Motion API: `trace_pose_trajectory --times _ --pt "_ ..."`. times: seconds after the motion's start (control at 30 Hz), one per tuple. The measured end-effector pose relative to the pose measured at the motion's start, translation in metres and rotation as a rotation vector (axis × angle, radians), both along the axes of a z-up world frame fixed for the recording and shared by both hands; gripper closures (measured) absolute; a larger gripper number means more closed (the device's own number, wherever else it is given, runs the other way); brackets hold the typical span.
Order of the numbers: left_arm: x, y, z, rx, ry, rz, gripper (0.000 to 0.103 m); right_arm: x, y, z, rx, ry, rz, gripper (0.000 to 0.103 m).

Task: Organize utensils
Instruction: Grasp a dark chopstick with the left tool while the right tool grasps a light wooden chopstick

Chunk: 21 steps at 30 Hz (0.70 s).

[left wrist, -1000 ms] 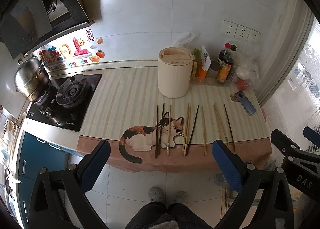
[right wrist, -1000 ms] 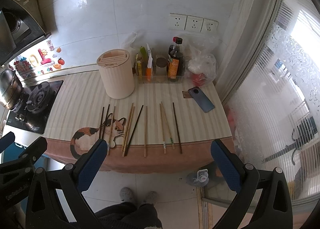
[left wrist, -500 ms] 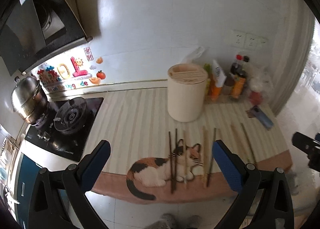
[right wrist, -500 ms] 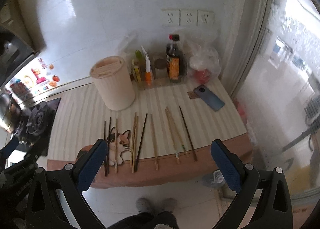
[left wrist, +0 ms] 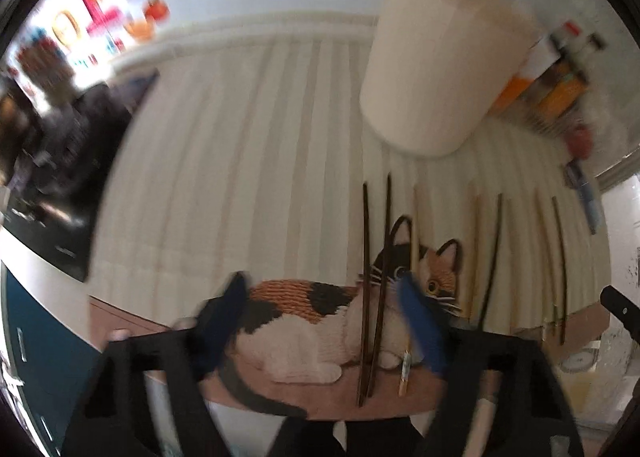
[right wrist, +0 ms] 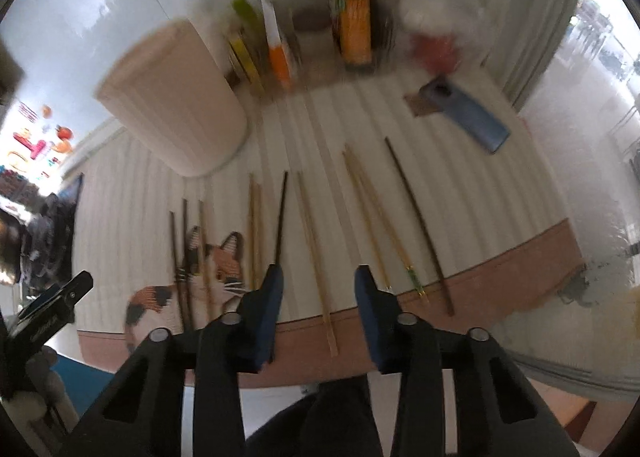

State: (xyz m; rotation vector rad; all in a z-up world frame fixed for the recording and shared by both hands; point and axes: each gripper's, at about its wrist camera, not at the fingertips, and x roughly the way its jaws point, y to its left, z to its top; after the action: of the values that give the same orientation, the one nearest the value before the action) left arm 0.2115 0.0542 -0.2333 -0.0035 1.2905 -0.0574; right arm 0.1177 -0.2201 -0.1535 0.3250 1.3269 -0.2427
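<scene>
Left wrist view: left gripper low over the cat mat, jaws closing, half wide, nothing pressed between the pads yet; two dark chopsticks lying across the cat's face between the blue fingers, likely the target. Cream holder upright behind the mat, contents hidden from here.

Right wrist view: right gripper near the mat's front edge, jaws closing to a narrow gap astride one pale chopstick, not touching. More chopsticks spread side by side, probably for sorting into pairs. Holder behind, inside not visible.
</scene>
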Motion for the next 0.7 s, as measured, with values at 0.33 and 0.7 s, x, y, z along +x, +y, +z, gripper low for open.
trace_pose_trajectory --times 0.33,0.7 --pt "0.045 -0.041 -0.092 0.036 0.189 -0.032 0.073 0.051 -0.024 -0.106 0.089 0.191 0.056 0.07" --pt "0.043 -0.035 -0.102 0.055 0.189 0.013 0.099 0.082 0.004 -0.163 0.083 0.303 0.175 0.069"
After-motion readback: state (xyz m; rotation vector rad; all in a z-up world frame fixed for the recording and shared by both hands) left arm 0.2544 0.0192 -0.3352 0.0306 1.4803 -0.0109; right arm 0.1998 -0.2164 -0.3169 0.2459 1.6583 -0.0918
